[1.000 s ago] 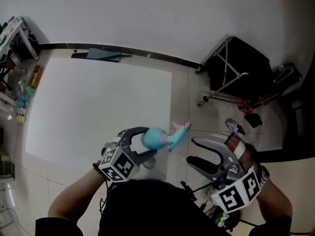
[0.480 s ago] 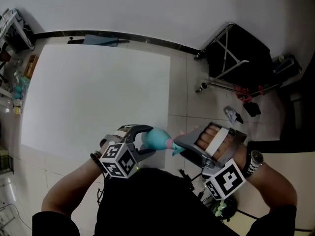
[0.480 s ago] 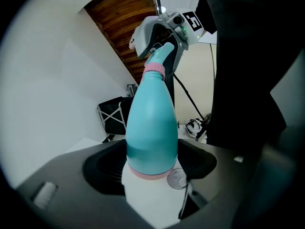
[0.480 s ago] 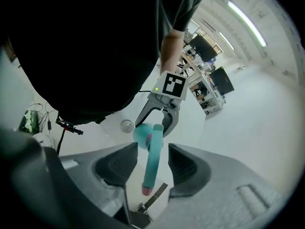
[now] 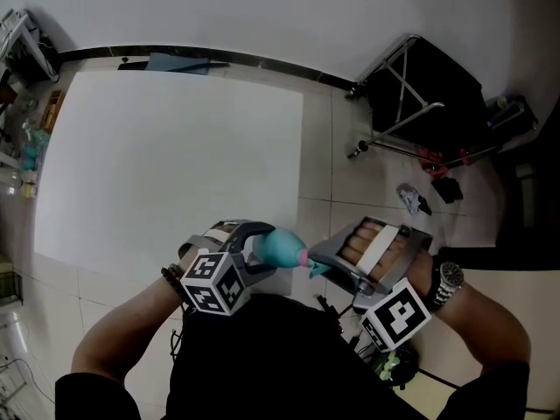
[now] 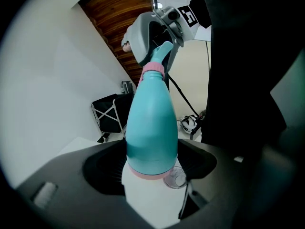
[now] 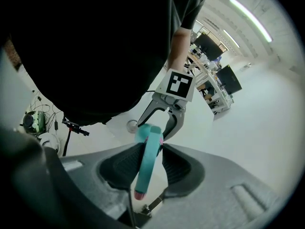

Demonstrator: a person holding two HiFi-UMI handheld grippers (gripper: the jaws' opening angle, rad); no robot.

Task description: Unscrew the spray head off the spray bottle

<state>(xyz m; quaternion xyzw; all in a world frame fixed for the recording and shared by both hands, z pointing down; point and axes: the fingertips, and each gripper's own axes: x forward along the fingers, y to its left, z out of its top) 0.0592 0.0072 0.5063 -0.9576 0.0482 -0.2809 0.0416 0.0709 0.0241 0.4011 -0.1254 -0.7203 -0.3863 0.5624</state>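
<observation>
From the head view, a large white surface [image 5: 175, 164] lies on the tiled floor in front of the person. A folded black stand [image 5: 420, 103] with metal legs is at the upper right, well apart from the hands. The person's dark clothes cover the lower part of the picture, and there is a wristwatch [image 5: 448, 276] on the right wrist. The spray bottle [image 5: 280, 247] is held in the air close to the body, lying nearly level. The left gripper [image 5: 261, 254] is around its body and the right gripper [image 5: 322, 259] is at its spray head [image 5: 312, 264].

In the left gripper view, a brown wooden panel [image 6: 124, 23] and the black stand are behind. The jaws stand wide and press on both sides of the bottle's lower part. The bottle is turquoise with a pink band at the base and a pink collar [image 6: 153, 69] under the turquoise head. The grey right gripper covers the head from above.

In the right gripper view, cables [image 7: 71, 125] lie on the floor at the left and desks with monitors [image 7: 224, 80] are far behind. The jaws have just been closing, and their dark pads now touch the turquoise spray head on both sides. One end of the head is pink.
</observation>
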